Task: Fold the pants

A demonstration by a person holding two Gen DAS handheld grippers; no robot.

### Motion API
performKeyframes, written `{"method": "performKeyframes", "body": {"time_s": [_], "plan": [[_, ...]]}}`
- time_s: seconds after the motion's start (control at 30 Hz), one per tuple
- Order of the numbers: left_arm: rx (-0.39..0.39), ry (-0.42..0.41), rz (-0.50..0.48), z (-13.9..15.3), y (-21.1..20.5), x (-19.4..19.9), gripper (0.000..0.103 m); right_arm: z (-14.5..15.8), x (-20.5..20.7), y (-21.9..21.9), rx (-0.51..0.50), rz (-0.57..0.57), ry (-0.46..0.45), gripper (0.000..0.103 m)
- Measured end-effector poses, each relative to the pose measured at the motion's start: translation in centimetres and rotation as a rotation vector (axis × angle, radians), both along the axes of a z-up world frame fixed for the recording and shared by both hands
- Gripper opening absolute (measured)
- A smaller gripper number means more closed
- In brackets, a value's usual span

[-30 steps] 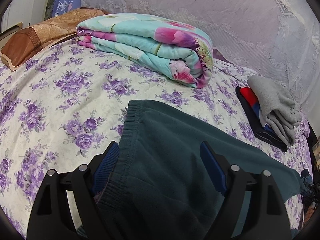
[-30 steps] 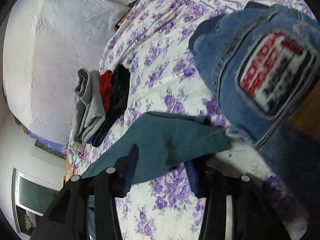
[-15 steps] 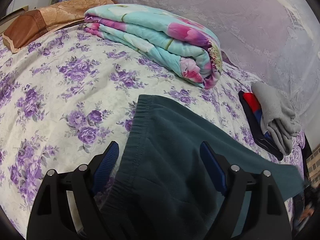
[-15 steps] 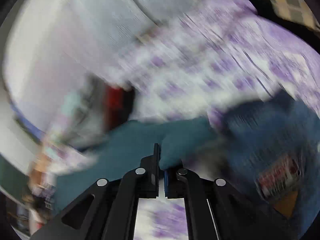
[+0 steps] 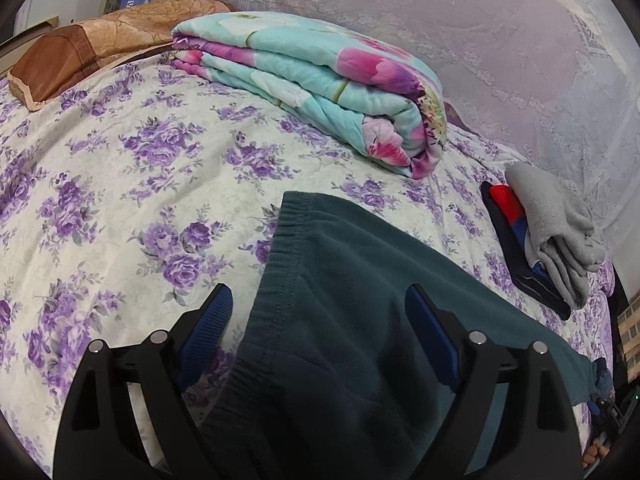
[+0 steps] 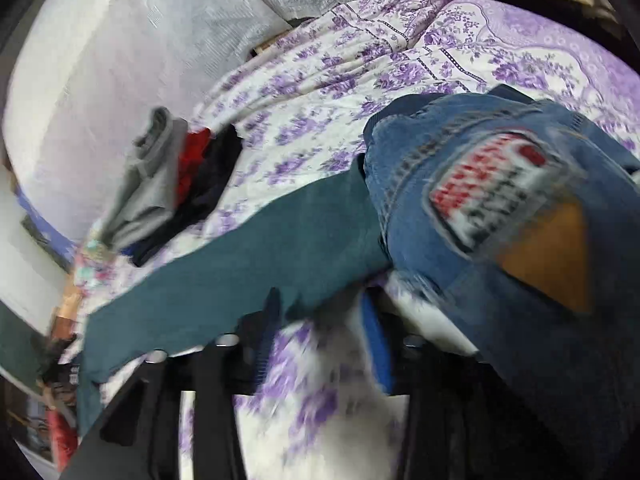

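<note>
Pants (image 5: 360,320) are laid flat along the bed's (image 5: 120,184) near edge for folding; left gripper (image 5: 320,312) is spread wide over the waistband, right gripper (image 6: 320,332) parted, empty, by the hem.

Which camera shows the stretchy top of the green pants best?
The left wrist view. The pants' elastic waistband is sharp and close there, lying on the flowery bedsheet between the open fingers. The right wrist view shows only a blurry pant leg, no waistband.

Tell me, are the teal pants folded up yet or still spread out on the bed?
Spread out. The teal pants lie long across the bed, waistband flat; the leg stretches toward the jeans.
</note>
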State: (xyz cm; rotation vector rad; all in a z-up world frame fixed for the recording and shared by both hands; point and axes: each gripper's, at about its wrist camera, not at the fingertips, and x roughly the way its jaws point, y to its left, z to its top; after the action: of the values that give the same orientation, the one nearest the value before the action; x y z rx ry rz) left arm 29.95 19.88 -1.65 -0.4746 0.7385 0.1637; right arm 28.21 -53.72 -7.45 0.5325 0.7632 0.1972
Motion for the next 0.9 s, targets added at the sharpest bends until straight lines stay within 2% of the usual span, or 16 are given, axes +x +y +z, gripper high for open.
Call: {"method": "performKeyframes", "body": {"time_s": [0.03,0.2,0.33,0.37,0.53,0.6,0.67,0.77,0.8,0.83,0.87,0.9], "plan": [[0.000,-0.007,-0.004,0.2,0.0,-0.2,0.085,0.2,-0.7,-0.2,0.018,0.028,-0.026,0.062],[0.015,-0.062,-0.034,1.7,0.1,-3.8,0.085,0.8,-3.7,0.7,-0.097,0.091,-0.095,0.071],[-0.097,-0.083,-0.068,1.5,1.2,-9.2,0.085,0.9,-3.7,0.8,-0.094,0.101,-0.102,0.075],[-0.132,-0.072,-0.080,1.1,1.6,-11.3,0.085,0.8,-3.6,0.8,-0.098,0.102,-0.094,0.075],[-0.257,-0.008,-0.108,-1.1,2.3,-16.7,0.085,0.7,-3.9,1.0,-0.107,0.110,-0.093,0.078],[-0.253,0.007,-0.117,-1.5,1.8,-17.1,0.085,0.7,-4.0,1.0,-0.103,0.108,-0.097,0.078],[-0.197,0.037,-0.109,-1.5,0.8,-16.1,0.086,0.8,-4.2,1.0,-0.100,0.097,-0.109,0.078],[-0.212,0.045,-0.115,-1.8,0.1,-13.7,0.086,1.4,-5.8,0.8,-0.074,0.068,-0.150,0.078],[-0.218,0.045,-0.114,-1.9,0.0,-13.1,0.082,1.7,-6.9,0.7,-0.063,0.054,-0.167,0.078],[-0.226,0.041,-0.103,-1.9,0.0,-12.3,0.068,1.9,-7.6,0.7,-0.057,0.045,-0.176,0.078],[-0.236,0.041,-0.091,-2.0,0.1,-11.9,0.061,2.2,-9.2,0.6,-0.043,0.032,-0.194,0.078],[-0.253,0.040,-0.071,-2.3,0.4,-11.6,0.045,2.6,-10.7,0.5,-0.028,0.025,-0.210,0.078]]}}
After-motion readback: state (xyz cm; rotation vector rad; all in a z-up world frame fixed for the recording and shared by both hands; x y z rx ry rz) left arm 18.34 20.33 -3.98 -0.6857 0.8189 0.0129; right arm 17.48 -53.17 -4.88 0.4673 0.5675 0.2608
